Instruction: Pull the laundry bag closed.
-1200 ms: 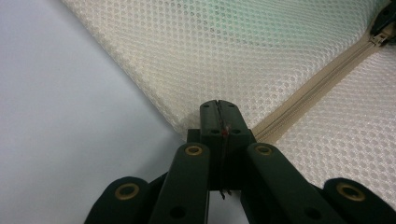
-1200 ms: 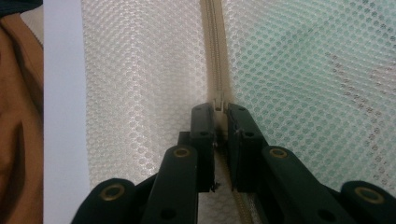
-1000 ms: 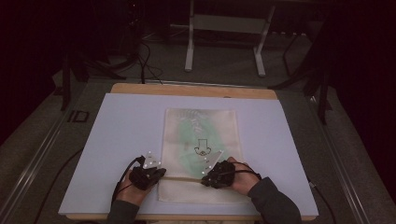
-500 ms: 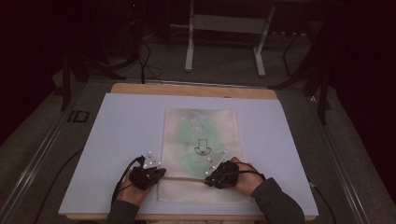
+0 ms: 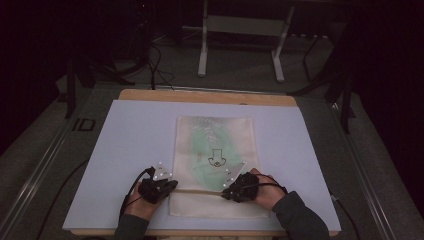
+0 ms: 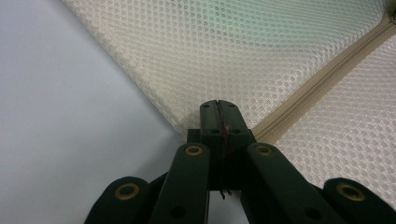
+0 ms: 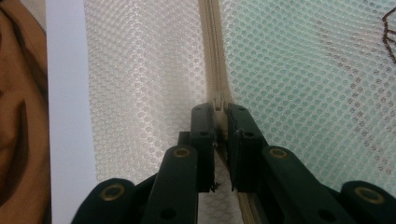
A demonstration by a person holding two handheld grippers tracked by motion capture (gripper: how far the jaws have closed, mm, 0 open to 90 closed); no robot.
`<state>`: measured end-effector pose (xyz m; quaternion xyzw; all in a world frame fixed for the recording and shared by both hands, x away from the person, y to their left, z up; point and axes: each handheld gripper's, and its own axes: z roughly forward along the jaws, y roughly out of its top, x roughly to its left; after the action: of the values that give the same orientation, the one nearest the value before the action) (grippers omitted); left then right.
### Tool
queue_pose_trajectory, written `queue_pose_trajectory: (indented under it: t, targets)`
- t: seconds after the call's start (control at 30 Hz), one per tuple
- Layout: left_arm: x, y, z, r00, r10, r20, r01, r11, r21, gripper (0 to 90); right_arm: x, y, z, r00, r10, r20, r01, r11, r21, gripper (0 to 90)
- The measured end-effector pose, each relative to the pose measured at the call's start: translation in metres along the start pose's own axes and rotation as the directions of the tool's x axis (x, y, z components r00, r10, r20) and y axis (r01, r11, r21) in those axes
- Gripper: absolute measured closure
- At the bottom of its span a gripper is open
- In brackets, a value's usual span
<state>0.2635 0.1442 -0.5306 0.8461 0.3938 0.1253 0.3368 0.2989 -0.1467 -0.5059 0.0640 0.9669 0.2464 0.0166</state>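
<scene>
A cream mesh bag [image 5: 215, 135] lies flat on the white board [image 5: 130, 130], with something green [image 5: 202, 145] showing through it. A zipper [image 5: 200, 190] runs across its near end. My left gripper [image 5: 170, 186] is at the bag's left edge. In the left gripper view it [image 6: 218, 105] is shut, pinching the mesh where the zipper [image 6: 317, 88] ends. My right gripper [image 5: 226, 192] sits over the zipper near the bag's middle. In the right gripper view it [image 7: 218, 109] is shut on the zipper pull [image 7: 218, 100], and the zipper [image 7: 212, 46] runs straight ahead.
The board lies on a wooden table [image 5: 200, 96], and its near edge is just behind my hands. A black arrow-like print [image 5: 216, 159] marks the bag. A metal stand [image 5: 240, 30] and cables sit on the dark floor beyond the table.
My right gripper has edged slightly to the right along the zipper. My left gripper has stayed where it was.
</scene>
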Motion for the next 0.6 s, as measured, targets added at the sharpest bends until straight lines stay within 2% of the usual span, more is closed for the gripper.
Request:
queue_pose_trajectory:
  t: [0.6]
  targets:
    - [-0.0002,0.0000,0.0000,1.0000,0.001,-0.001,-0.001,1.0000,0.000,89.4,0.0002,-0.0072,-0.0066,1.0000,0.006,0.006,-0.006,1.000,-0.002,82.5]
